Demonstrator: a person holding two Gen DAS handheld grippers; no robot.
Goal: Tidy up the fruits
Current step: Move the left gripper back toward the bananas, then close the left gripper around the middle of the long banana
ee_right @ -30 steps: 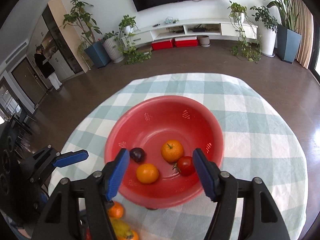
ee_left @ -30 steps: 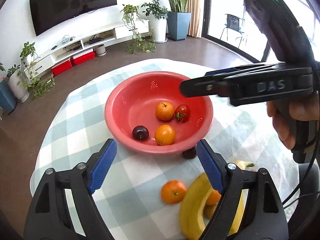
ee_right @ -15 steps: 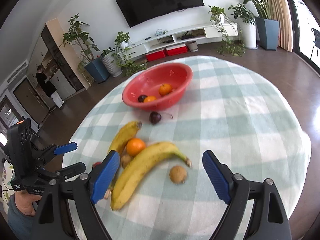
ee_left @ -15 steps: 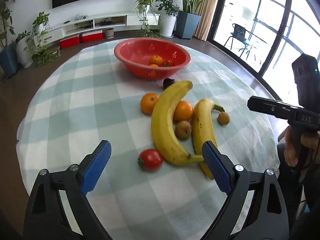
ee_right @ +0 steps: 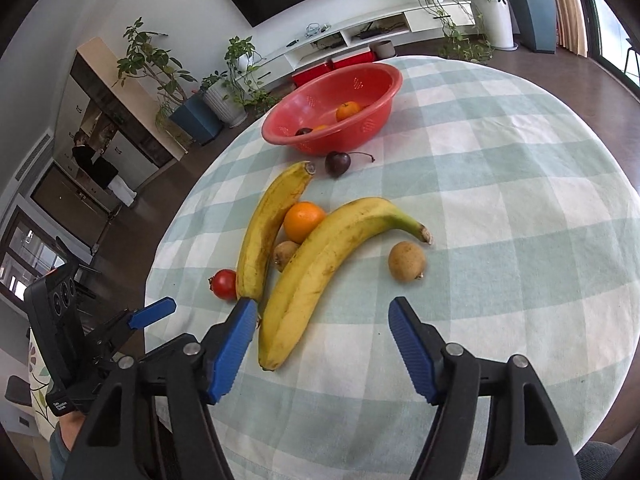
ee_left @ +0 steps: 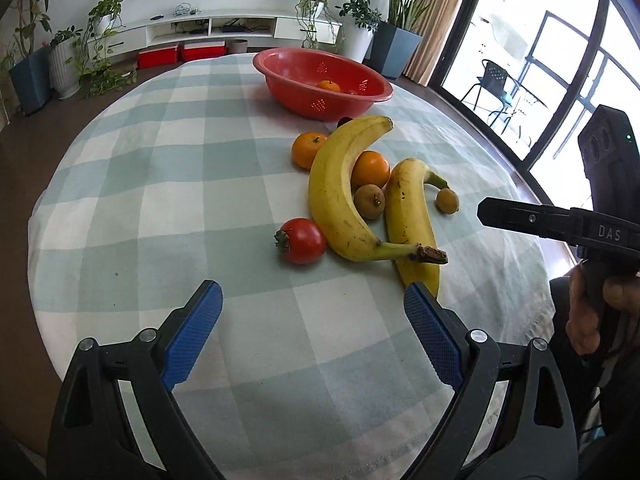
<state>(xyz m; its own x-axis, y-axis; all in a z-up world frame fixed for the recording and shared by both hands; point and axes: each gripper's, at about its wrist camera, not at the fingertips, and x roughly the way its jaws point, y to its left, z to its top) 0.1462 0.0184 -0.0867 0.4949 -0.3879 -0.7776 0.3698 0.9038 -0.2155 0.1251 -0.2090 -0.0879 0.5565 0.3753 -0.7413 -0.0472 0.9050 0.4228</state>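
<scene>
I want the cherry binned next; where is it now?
In the right wrist view the cherry lies on the tablecloth just before the red bowl, beside a banana's tip.

We see a red colander bowl (ee_right: 332,108), two yellow brown-flecked bananas (ee_right: 320,268), orange tangerines (ee_left: 370,169), a red tomato (ee_left: 303,241), a dark cherry (ee_right: 337,163), a pale green-and-white checked tablecloth (ee_left: 180,168)

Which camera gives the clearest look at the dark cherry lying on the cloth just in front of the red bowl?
The right wrist view. There the cherry lies in full sight with its stem, just in front of the red bowl. In the left wrist view only a dark sliver shows, hidden behind the tip of the banana.
</scene>
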